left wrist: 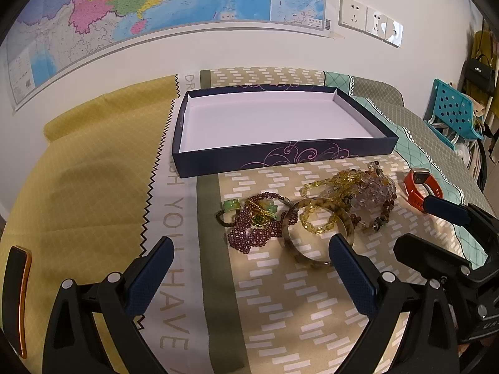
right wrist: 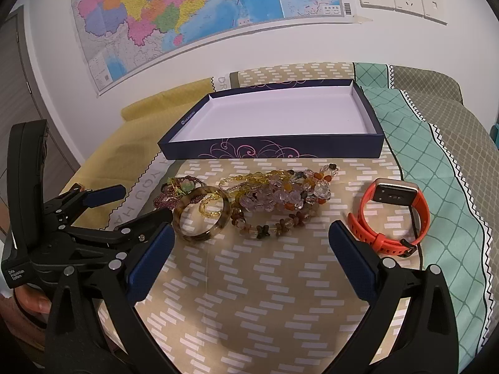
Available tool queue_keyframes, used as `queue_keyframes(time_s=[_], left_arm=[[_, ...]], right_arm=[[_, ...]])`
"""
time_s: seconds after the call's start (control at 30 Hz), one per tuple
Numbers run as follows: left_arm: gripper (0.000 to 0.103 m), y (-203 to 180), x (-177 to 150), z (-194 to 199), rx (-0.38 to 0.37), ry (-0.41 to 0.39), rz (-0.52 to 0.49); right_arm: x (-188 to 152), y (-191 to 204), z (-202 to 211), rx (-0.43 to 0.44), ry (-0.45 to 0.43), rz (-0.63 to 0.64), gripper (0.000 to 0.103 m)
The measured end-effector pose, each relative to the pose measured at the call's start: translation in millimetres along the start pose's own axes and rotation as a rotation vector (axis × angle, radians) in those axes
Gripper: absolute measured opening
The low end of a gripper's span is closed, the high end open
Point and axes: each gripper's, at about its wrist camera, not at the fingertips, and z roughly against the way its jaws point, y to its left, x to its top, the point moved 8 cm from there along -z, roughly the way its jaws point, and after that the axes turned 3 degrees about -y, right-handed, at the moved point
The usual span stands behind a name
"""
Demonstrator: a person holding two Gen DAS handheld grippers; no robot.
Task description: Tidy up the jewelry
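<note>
Patterned cloth (right wrist: 280, 280) lettered "YOU HAVE", both tools (left wrist: 251, 268) (right wrist: 251, 249) gaping above tangled jewelry (right wrist: 249, 199).

Matt printed cloth bedspread (right wrist: 280, 280); smooth matt cardboard box (right wrist: 271, 149); glossy mottled bangle (right wrist: 202, 215); translucent glassy beads (right wrist: 280, 193); matt rubbery orange watch strap (right wrist: 368, 230).

Both grippers hover low and level, side by side. The left gripper (left wrist: 251, 263) has its blue-padded fingers (left wrist: 351, 272) spread wide with nothing between them. The right gripper (right wrist: 251, 249) is equally wide apart and holds nothing. A bit of a hand (right wrist: 32, 304) shows beneath the left gripper's black body — fingers wrapped around the grip.
</note>
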Motion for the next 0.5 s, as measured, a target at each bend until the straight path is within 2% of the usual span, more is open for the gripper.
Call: queue_keyframes(time_s=[0.5], left_arm=[[0.096, -2.5, -2.7, -1.0, 0.0, 0.004, -0.001]], right_arm=[[0.5, -0.7, 0.4, 0.001, -0.001, 0.0, 0.097]])
